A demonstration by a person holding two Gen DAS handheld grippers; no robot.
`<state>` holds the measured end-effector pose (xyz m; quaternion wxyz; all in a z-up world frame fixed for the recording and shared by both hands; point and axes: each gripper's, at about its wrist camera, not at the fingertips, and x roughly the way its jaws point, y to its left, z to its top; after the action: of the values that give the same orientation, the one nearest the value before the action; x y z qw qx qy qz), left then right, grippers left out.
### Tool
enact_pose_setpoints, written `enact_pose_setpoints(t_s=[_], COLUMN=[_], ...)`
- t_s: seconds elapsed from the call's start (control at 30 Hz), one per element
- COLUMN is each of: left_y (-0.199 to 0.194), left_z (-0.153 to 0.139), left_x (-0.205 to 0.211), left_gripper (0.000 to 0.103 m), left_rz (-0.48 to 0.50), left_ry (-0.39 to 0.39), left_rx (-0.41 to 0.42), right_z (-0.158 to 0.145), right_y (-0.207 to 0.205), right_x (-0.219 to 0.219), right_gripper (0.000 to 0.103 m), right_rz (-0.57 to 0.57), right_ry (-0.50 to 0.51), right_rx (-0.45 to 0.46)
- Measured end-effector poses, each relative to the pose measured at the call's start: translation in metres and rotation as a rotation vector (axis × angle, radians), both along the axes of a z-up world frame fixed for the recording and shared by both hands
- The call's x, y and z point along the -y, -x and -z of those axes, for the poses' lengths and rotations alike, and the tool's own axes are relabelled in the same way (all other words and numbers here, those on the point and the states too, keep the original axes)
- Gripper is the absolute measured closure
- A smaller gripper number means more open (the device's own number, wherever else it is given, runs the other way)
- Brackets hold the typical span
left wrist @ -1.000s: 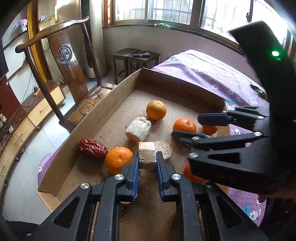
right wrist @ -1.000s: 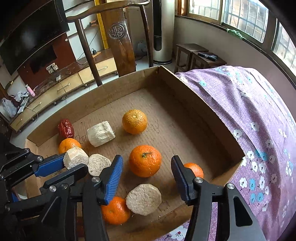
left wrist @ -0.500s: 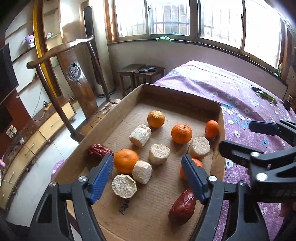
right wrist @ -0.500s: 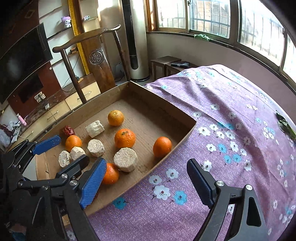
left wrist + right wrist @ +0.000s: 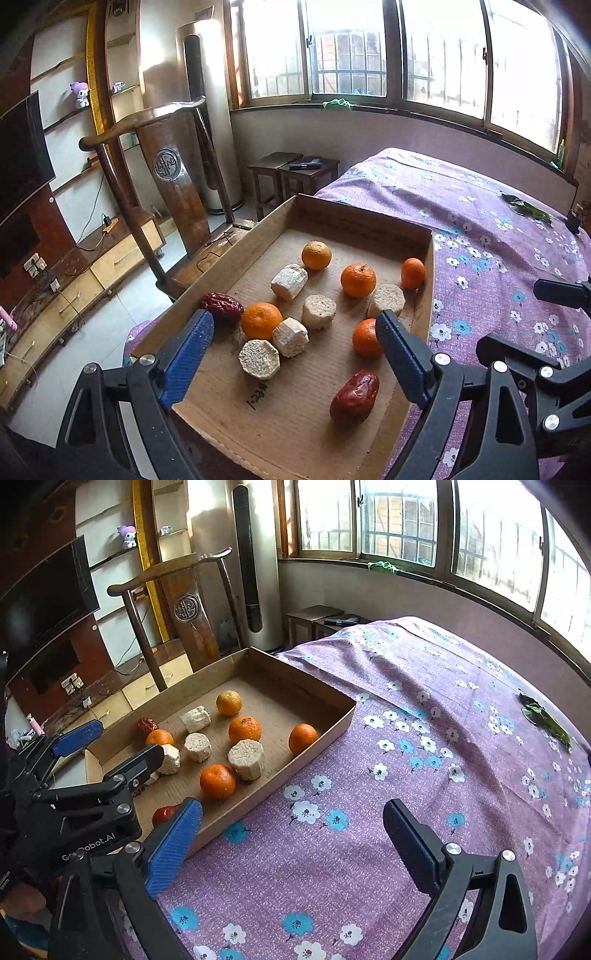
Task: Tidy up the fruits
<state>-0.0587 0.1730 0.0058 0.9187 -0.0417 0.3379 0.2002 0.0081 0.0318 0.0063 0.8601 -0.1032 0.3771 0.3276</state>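
A shallow cardboard tray (image 5: 369, 218) (image 5: 325, 734) lies on the purple bed cover. It holds several oranges (image 5: 358, 279) (image 5: 244, 729), several pale cut chunks (image 5: 290, 336) (image 5: 246, 758) and two red dates (image 5: 355, 396) (image 5: 221, 307). My left gripper (image 5: 293, 356) is open and empty, raised above the tray's near end. It also shows in the right wrist view (image 5: 110, 744). My right gripper (image 5: 291, 849) is open and empty over the bed cover, right of the tray.
A wooden chair (image 5: 173, 177) stands just beyond the tray's left side. Two small stools (image 5: 291, 173) stand by the wall under the windows. A green leaf (image 5: 543, 720) lies on the cover (image 5: 424, 709) at far right. A low TV cabinet (image 5: 74, 280) runs along the left.
My left gripper let go of a pale chunk, opened and drew back above the tray. My right gripper pulled back and right, off the tray and over the bed cover.
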Motion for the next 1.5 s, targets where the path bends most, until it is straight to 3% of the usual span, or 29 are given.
enact_pose_setpoints(t_s=[1.5], left_y=[0.008], left_z=[0.001], left_x=[0.004], left_gripper=[0.014], left_rz=[-0.02], left_ry=[-0.003], left_rx=[-0.012], right_z=[0.013], right_y=[0.018], right_x=[0.006], right_gripper=[0.0], right_rz=[0.007], right_ry=[0.014], right_rx=[-0.051])
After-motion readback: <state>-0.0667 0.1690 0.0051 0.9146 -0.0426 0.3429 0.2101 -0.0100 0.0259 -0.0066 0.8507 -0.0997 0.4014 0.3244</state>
